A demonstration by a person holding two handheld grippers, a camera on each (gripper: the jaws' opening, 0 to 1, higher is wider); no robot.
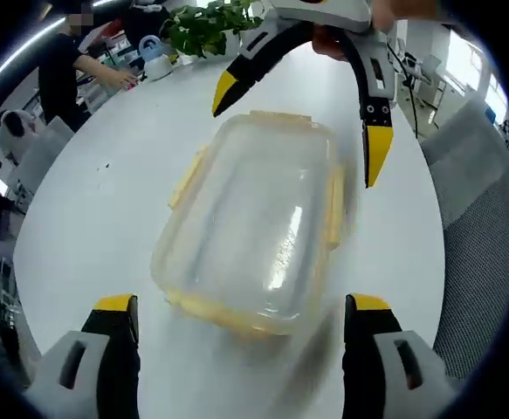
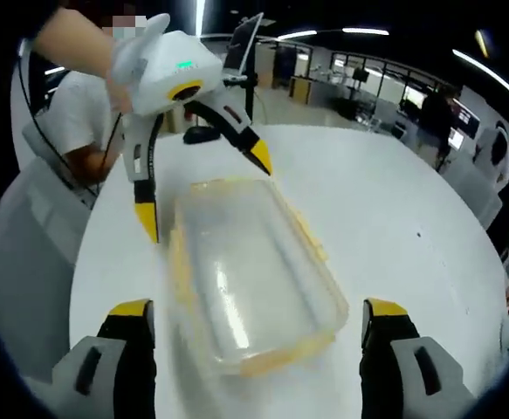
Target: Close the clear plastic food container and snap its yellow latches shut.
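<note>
The lid seems seated on the container, latches probably unsnapped. Both the left gripper and right gripper hover, jaws spread, empty. Next: press a latch down.

Grey grippers, seemingly yellow-tipped
</note>
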